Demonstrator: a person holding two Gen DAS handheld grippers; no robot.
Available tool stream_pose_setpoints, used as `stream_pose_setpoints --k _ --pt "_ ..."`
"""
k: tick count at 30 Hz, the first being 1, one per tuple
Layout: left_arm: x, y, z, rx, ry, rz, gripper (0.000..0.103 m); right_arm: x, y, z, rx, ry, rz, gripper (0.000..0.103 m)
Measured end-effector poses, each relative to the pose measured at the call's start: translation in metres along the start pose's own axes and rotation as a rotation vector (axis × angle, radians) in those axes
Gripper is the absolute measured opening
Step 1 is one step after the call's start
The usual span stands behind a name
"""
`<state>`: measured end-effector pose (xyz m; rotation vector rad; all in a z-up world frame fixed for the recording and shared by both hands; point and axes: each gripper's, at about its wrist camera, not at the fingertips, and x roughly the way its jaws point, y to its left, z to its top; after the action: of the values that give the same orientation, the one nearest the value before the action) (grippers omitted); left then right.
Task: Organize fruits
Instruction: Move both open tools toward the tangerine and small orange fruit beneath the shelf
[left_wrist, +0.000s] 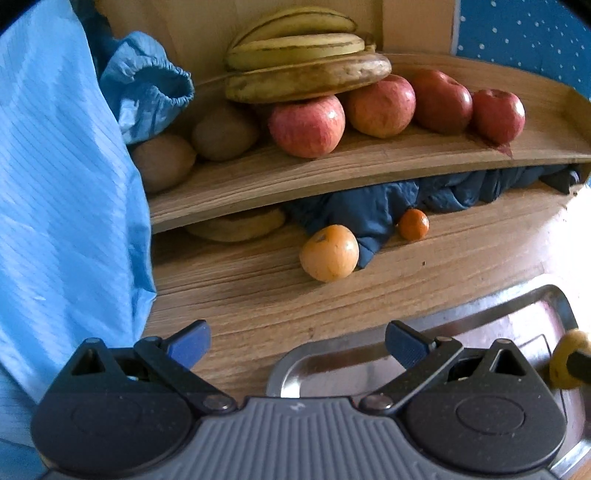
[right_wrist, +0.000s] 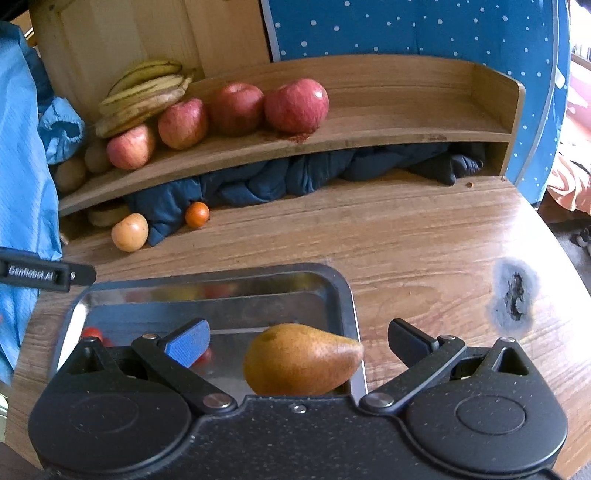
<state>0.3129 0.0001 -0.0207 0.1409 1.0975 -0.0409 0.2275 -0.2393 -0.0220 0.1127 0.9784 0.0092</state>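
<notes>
A brown-yellow pear (right_wrist: 299, 360) lies in the metal tray (right_wrist: 207, 284) by its right rim. My right gripper (right_wrist: 297, 343) is open, its fingers on either side of the pear and apart from it. My left gripper (left_wrist: 297, 345) is open and holds nothing; it hovers over the table at the tray's (left_wrist: 369, 354) far left corner. On the wooden shelf (right_wrist: 369, 125) sit bananas (left_wrist: 303, 55), several red apples (left_wrist: 380, 105) and kiwis (left_wrist: 225, 134). A pale orange fruit (left_wrist: 328, 253) and a small orange (left_wrist: 413, 224) rest on the table below.
A dark blue cloth (right_wrist: 295, 177) is stuffed under the shelf. A person's light blue sleeve (left_wrist: 62, 184) fills the left side. Small red fruits (right_wrist: 92, 332) lie in the tray's left part. The tabletop has a burnt spot (right_wrist: 515, 291) at right.
</notes>
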Motion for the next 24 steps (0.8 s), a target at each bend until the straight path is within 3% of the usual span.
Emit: stream_pose_setpoints --k 12,24 --pt "0.030 0.008 0.020 -0.014 0.032 -0.054 0.102 0.018 0.024 0.022 -0.054 0.022 -0.022 0.102" --pt "0.054 0.019 0.048 -0.067 0.018 -0.091 0.102 0.057 0.058 0.060 -0.155 0.061 0.015 0.102"
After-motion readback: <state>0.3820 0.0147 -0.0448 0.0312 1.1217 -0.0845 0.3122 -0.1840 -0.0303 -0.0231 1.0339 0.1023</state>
